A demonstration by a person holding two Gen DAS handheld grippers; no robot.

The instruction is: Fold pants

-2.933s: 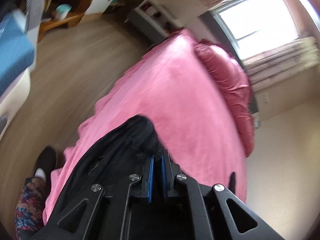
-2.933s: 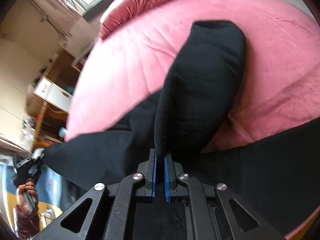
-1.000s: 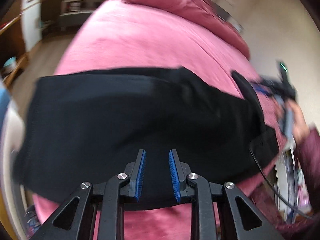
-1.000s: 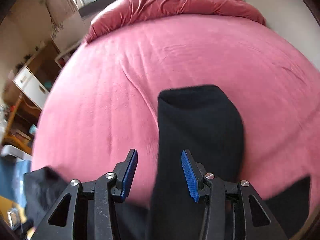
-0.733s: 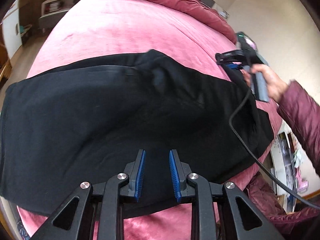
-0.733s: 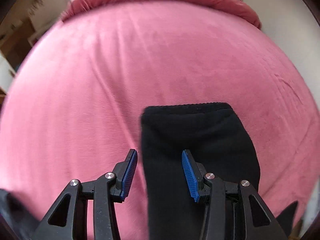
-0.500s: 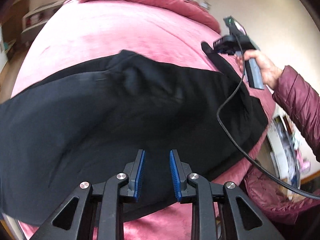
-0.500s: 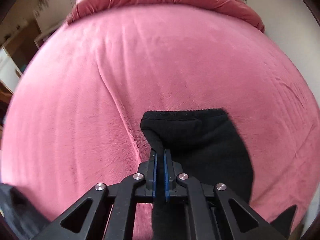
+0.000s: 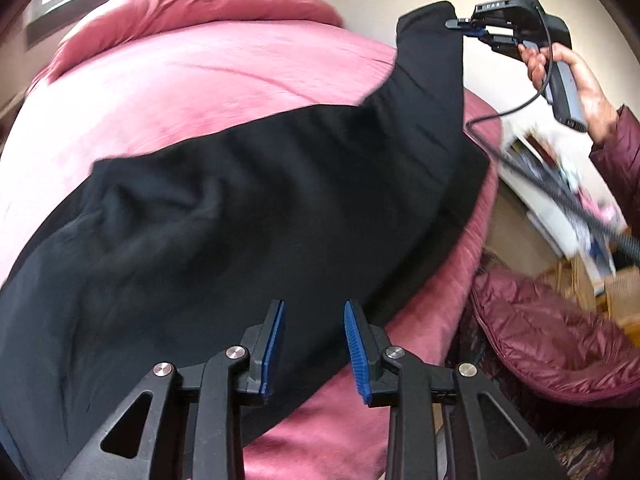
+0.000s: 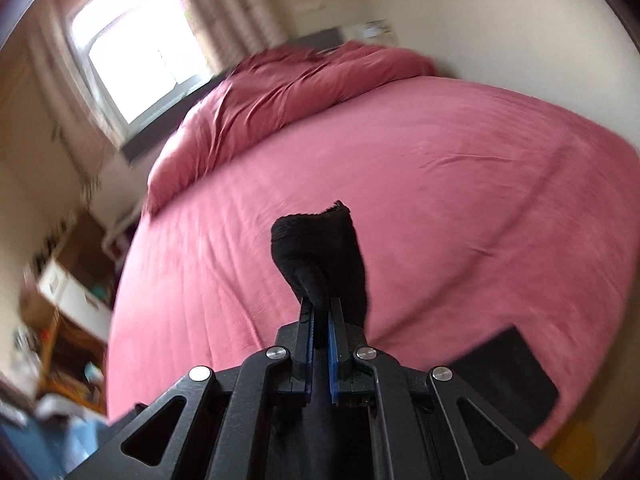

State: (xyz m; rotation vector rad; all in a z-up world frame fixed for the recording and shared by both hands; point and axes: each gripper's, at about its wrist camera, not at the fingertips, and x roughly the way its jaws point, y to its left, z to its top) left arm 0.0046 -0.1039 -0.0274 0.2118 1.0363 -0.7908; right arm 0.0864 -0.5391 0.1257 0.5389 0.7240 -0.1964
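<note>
Black pants [image 9: 224, 216] lie spread across a pink bed [image 9: 200, 80]. My left gripper [image 9: 314, 346] hovers over their near edge with its jaws opening; cloth lies below them but the blue pads do not press on it. At the top right of the left wrist view my right gripper [image 9: 466, 28] holds one pant leg's end lifted off the bed, a hand [image 9: 560, 68] gripping its handle. In the right wrist view the right gripper [image 10: 319, 330] is shut on the bunched black leg end [image 10: 320, 248], raised above the bed [image 10: 440, 184].
A crumpled dark pink duvet [image 10: 280, 92] lies at the head of the bed under a bright window [image 10: 140, 48]. A maroon puffer jacket [image 9: 552, 340] and the gripper's cable [image 9: 540, 176] are beside the bed's right edge. Shelves and clutter [image 10: 60, 320] stand on the left.
The right gripper closed on the pant leg's end and lifted it up off the bed. The left gripper slid along the near edge of the pants and its jaws widened.
</note>
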